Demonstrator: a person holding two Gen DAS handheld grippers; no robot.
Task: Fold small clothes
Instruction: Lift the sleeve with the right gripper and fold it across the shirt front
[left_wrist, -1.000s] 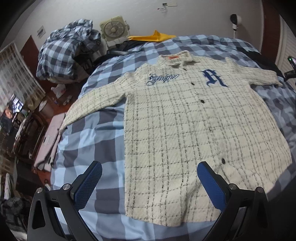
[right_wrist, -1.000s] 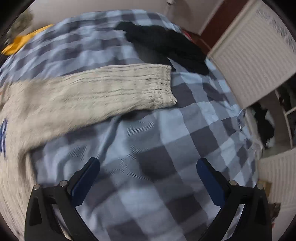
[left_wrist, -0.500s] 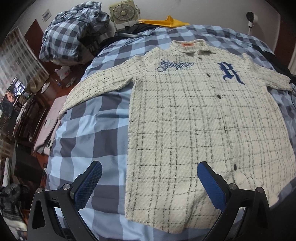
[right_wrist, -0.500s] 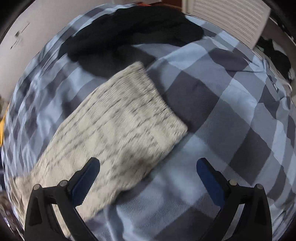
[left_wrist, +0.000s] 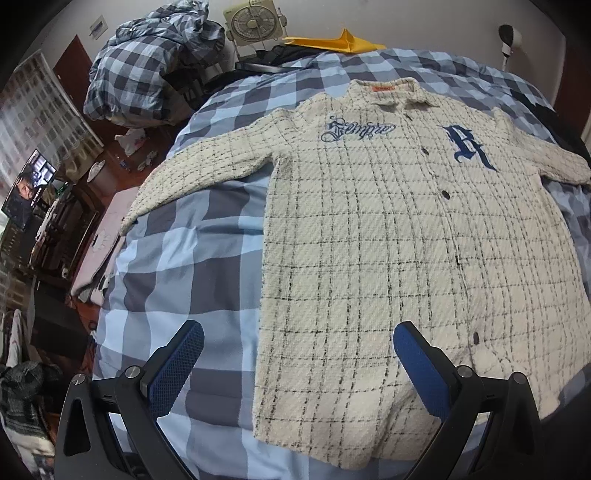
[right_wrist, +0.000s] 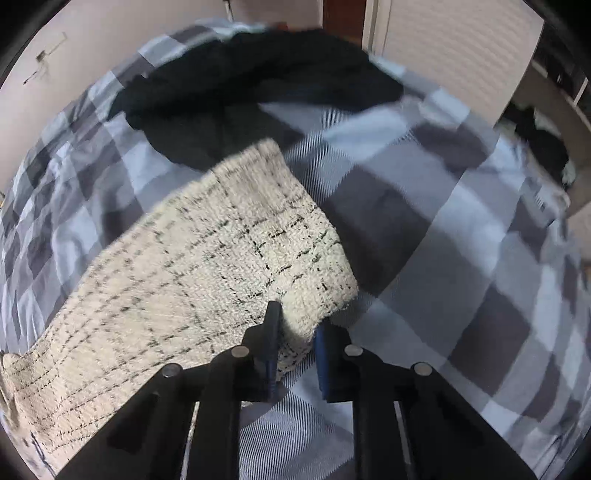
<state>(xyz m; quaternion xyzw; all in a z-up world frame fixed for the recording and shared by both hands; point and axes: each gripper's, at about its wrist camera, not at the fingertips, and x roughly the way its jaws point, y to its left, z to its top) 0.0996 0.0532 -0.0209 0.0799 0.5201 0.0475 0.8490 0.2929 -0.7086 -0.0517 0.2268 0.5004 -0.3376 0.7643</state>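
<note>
While spread flat on checked bed (left_wrist: 192, 236), nubbly cream grid-weave shirt (left_wrist: 388, 236); L tongs (left_wrist: 295, 363) apart; R tongs (right_wrist: 297, 332), wide before, just closing, now clamped on cuff (right_wrist: 306, 295).

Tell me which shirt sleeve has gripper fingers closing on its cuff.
The shirt's sleeve beside the black garment: the right gripper has just been closing on its cuff corner. The other sleeve lies untouched.

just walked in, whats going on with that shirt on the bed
A person is starting to fold a cream checked shirt spread flat, buttoned, on a blue checked bedspread. The right gripper has just been closing on the sleeve cuff, with the fabric between its jaws. The left gripper hangs open above the shirt's lower hem, gripping nothing.
</note>
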